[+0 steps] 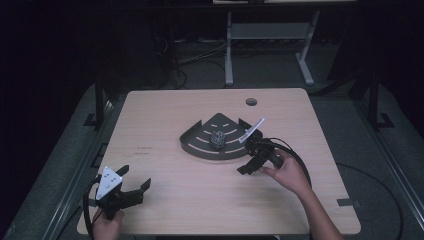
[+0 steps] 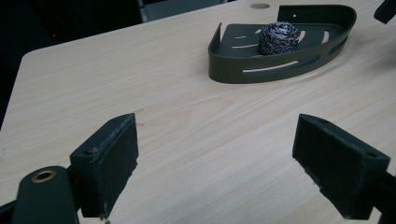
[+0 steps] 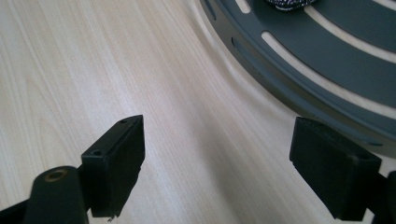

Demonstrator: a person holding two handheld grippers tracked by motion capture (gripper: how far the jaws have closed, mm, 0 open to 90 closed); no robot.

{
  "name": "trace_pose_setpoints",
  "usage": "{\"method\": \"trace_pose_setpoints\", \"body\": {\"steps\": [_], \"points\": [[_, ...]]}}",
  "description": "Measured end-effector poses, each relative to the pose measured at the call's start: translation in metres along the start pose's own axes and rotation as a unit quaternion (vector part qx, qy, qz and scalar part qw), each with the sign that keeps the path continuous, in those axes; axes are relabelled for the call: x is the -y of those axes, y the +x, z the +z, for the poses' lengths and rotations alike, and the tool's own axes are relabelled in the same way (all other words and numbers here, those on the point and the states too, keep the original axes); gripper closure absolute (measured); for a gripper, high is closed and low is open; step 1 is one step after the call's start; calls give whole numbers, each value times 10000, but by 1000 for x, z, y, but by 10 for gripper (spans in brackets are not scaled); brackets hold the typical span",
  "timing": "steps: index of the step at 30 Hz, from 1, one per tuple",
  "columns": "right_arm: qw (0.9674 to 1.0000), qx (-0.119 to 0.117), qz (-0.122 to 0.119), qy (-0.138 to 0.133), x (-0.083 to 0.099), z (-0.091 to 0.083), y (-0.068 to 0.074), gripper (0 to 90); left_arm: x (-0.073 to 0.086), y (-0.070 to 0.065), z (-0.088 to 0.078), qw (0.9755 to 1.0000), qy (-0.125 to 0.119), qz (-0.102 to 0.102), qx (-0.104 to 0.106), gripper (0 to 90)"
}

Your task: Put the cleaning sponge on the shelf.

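Note:
A dark quarter-round slotted caddy (image 1: 200, 150) lies at the middle of the wooden table. A steel-wool scrubber (image 1: 218, 138) sits inside it. My right gripper (image 1: 245, 158) is low over the table just right of the caddy's curved front, open, with bare wood between its jaws. In the right gripper view the caddy's rim (image 3: 299, 88) curves past the right jaw, the scrubber (image 3: 287, 3) is at the top edge, and the gripper (image 3: 217, 158) is empty. My left gripper (image 1: 135, 176) rests open near the front left corner, facing the caddy (image 2: 261, 70) and scrubber (image 2: 279, 38) from afar, and the gripper (image 2: 215, 154) holds nothing.
The table (image 1: 175, 205) has a round cable hole (image 1: 251, 102) near its far edge. Black cables loop from both grippers over the table's front corners. A white desk frame (image 1: 229, 50) and floor cables stand beyond the table.

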State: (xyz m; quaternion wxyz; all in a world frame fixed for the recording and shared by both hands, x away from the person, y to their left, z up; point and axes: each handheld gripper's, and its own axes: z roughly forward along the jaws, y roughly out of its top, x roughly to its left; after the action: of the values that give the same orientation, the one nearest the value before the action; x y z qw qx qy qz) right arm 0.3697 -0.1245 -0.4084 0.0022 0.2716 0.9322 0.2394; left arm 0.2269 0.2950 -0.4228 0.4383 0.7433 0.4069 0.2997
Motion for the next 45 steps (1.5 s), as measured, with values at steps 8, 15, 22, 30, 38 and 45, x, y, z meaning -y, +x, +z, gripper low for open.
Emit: {"method": "trace_pose_setpoints", "body": {"steps": [8, 15, 22, 30, 38, 45], "points": [[10000, -41, 8, 7, 12, 3, 3, 176, 0, 0, 0, 10000, 7, -12, 3, 137], [10000, -61, 45, 13, 23, 2, 5, 175, 0, -1, 1, 10000, 17, 7, 17, 138], [9999, -58, 100, -41, 36, 3, 7, 175, 1, -2, 2, 10000, 32, 15, 25, 137], [9997, -89, 206, -97, 51, 3, 11, 175, 0, -2, 2, 10000, 31, 16, 19, 137], [9996, -91, 236, -132, 62, 3, 16, 176, 1, -2, 1, 10000, 23, 15, 20, 138], [9995, -64, 285, -157, 76, 3, 19, 175, 0, -2, 2, 10000, 38, 15, 18, 138]]}}
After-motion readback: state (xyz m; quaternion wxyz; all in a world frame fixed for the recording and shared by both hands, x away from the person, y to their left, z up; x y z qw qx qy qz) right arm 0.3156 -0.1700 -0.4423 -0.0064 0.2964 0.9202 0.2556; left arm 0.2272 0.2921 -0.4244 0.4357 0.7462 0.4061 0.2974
